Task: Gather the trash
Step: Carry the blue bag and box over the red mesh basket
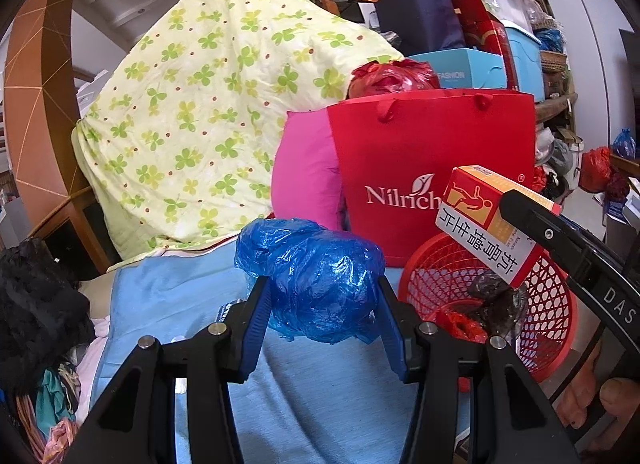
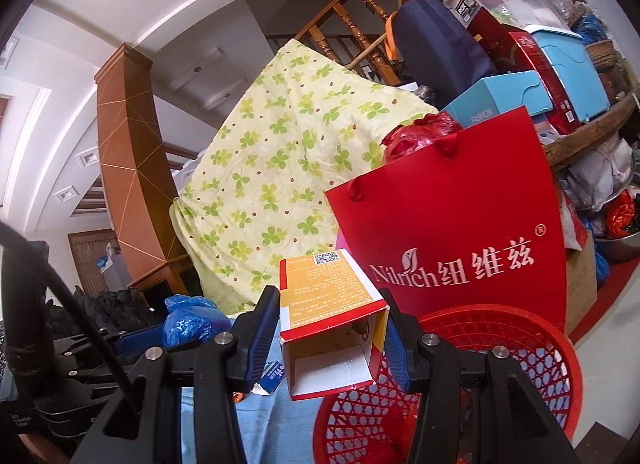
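My left gripper is shut on a crumpled blue plastic bag, held above the light blue sheet. My right gripper is shut on an empty orange and red medicine box, its open end towards the camera. In the left wrist view the box hangs over the red mesh basket. The basket holds a dark plastic wad and a red scrap. The basket lies just below and right of the box. The blue bag shows at left in the right wrist view.
A red Nilrich paper bag stands behind the basket, with a pink cushion beside it. A clover-print quilt is heaped at the back left. Boxes and bins are stacked behind. Dark clothes lie at left.
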`<state>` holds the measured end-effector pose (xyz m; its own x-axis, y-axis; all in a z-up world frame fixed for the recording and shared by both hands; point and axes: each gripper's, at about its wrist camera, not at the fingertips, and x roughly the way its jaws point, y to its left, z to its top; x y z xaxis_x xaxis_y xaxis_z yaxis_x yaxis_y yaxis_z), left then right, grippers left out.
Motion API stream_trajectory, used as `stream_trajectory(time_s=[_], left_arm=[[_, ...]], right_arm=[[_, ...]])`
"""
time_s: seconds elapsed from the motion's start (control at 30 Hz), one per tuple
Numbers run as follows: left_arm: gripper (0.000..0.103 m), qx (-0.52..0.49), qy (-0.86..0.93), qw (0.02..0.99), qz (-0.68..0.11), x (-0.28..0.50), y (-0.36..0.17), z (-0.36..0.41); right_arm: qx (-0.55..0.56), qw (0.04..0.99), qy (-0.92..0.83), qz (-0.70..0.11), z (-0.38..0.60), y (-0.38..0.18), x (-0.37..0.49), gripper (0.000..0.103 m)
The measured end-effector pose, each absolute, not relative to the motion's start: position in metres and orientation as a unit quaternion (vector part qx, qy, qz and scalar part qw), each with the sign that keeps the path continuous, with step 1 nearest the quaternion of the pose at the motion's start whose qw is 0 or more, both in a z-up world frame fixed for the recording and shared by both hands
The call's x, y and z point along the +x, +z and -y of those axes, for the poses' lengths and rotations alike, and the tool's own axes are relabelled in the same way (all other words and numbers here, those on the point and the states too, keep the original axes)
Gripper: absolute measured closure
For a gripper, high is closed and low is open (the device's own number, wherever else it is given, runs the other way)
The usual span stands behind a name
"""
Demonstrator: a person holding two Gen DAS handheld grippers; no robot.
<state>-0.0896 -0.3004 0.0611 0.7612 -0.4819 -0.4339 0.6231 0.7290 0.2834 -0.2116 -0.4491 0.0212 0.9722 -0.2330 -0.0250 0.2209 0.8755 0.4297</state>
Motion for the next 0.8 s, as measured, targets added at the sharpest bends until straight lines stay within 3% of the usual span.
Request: stream_trajectory(time_s=[0.8], left_arm=[[0.05, 0.23, -0.337, 0.898, -0.167, -0.109, 0.056, 0.345]], right_arm=[[0.245, 0.958, -0.149, 0.01, 0.483, 0.012, -0.236, 0.051]])
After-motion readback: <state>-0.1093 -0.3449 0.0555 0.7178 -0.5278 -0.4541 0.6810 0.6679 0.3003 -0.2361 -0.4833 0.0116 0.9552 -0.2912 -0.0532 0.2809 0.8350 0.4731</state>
